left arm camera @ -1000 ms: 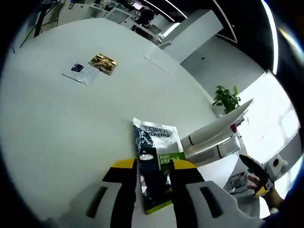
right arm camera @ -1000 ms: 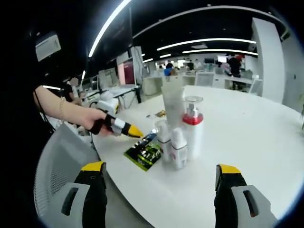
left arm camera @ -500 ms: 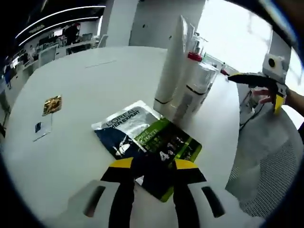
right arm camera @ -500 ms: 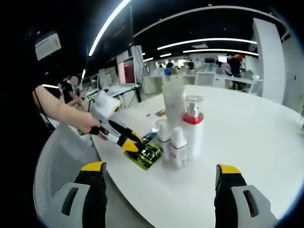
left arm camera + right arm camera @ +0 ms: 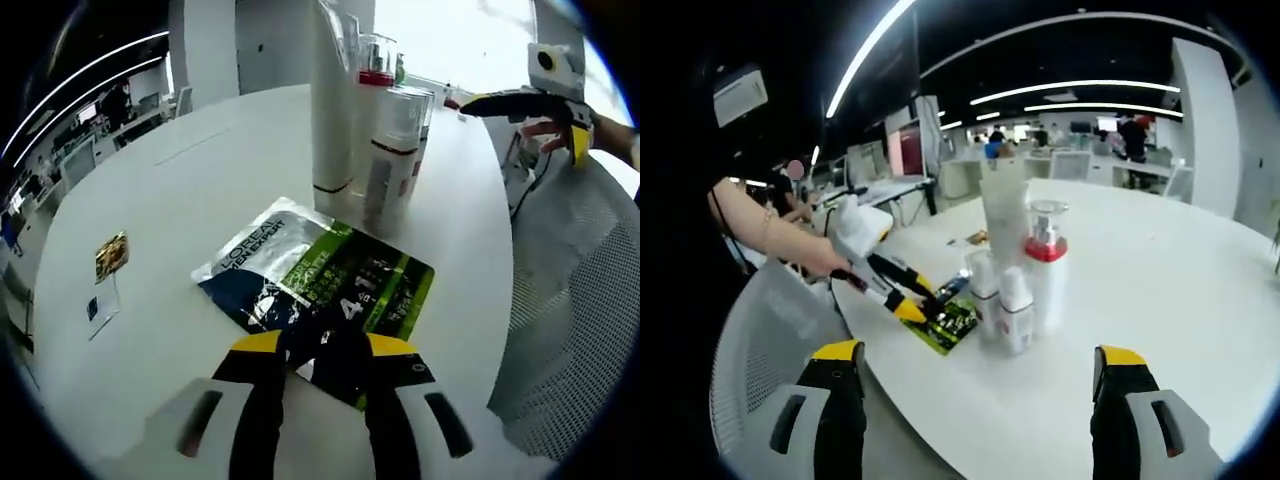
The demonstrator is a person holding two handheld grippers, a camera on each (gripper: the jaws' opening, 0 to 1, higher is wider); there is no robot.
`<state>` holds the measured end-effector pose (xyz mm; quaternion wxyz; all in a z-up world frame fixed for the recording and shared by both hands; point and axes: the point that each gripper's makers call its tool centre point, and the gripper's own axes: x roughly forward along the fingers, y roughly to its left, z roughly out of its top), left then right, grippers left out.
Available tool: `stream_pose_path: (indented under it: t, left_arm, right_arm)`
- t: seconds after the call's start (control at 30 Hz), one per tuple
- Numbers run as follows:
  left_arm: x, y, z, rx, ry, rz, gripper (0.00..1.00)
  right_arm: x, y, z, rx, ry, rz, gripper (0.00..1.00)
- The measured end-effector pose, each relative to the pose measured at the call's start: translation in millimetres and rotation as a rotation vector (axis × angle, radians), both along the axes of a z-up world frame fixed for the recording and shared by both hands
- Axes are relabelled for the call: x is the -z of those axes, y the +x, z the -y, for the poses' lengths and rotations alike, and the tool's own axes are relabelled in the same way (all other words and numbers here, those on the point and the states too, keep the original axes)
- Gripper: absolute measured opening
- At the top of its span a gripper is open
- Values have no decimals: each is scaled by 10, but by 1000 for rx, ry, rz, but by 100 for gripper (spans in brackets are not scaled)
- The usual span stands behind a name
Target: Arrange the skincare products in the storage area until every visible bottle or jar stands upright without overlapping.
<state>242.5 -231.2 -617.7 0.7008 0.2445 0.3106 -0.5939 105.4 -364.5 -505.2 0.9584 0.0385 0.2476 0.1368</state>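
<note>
A flat L'Oréal Men Expert sachet (image 5: 320, 295) lies on the white counter (image 5: 180, 210), just beside a standing cluster: a tall white tube (image 5: 332, 100), a red-collared pump bottle (image 5: 1045, 265) and two small white bottles (image 5: 1015, 312). The left hand-held gripper (image 5: 322, 345) has its yellow-tipped jaws clamped on the sachet's near edge. The right hand-held gripper (image 5: 975, 365) hangs well apart from the cluster, its jaws spread wide around nothing. Two small packets (image 5: 110, 258) lie beyond the sachet.
</note>
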Motion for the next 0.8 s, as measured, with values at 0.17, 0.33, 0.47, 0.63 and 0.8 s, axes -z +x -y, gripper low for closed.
stream_pose_path:
  t: [0.17, 0.33, 0.47, 0.63, 0.8]
  left_arm:
    - [-6, 3, -1, 18, 2, 4, 25]
    - [0, 23, -8, 26, 3, -1, 25]
    - [8, 38, -10, 21, 19, -8, 25]
    - [-17, 59, 7, 8, 19, -13, 31]
    - [-63, 84, 20, -15, 3, -16, 37]
  right_arm:
    - [2, 2, -5, -3, -3, -2, 98]
    - [-1, 1, -2, -2, -3, -2, 98]
    - [1, 2, -4, -1, -3, -4, 98]
    - [9, 2, -4, -2, -4, -7, 98]
    - [23, 3, -3, -2, -5, -11, 99]
